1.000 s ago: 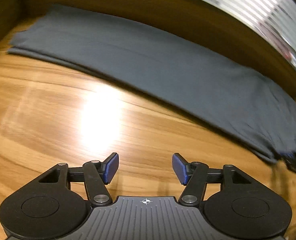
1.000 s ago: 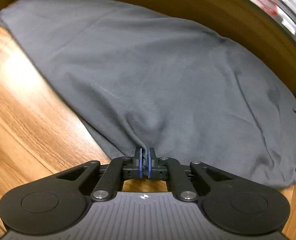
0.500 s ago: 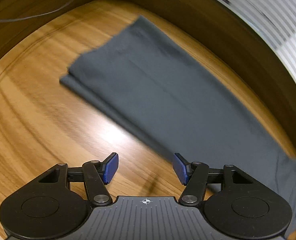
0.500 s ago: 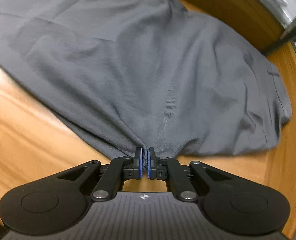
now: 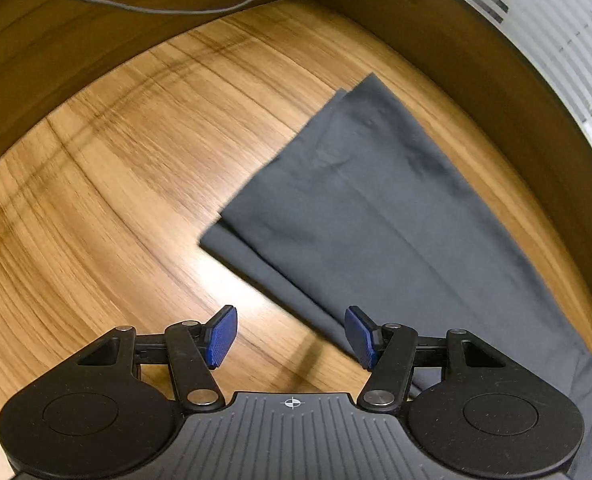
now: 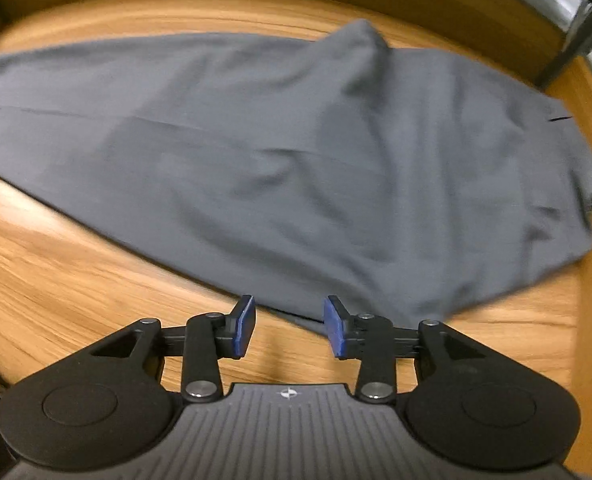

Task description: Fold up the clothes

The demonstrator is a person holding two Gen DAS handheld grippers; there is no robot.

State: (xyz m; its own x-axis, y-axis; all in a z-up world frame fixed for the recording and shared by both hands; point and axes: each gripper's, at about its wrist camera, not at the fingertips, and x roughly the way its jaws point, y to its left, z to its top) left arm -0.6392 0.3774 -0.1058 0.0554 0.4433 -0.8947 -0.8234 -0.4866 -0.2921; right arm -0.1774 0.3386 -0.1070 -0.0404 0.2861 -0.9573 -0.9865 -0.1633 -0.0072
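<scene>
My right gripper point(image 6: 289, 326), jaws just opened and empty, hangs over the near edge of the grey trousers point(image 6: 296, 160), whose long axis crosses the wooden table point(image 6: 75, 280), while my left gripper point(image 5: 291, 336) hovers spread nearest the leg ends.

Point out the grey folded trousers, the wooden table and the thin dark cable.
Grey folded trousers point(image 6: 296, 152): right wrist view, middle of cloth.
Wooden table point(image 5: 107, 208): left wrist view, bare top.
Thin dark cable point(image 5: 143, 9): left wrist view, mid-length.

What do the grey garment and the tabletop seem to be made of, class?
Grey garment: thin matte woven fabric, probably; it drapes in soft folds and shows no sheen.
Tabletop: wood or wood-look laminate, glossy; streaked grain and a bright glare patch.
</scene>
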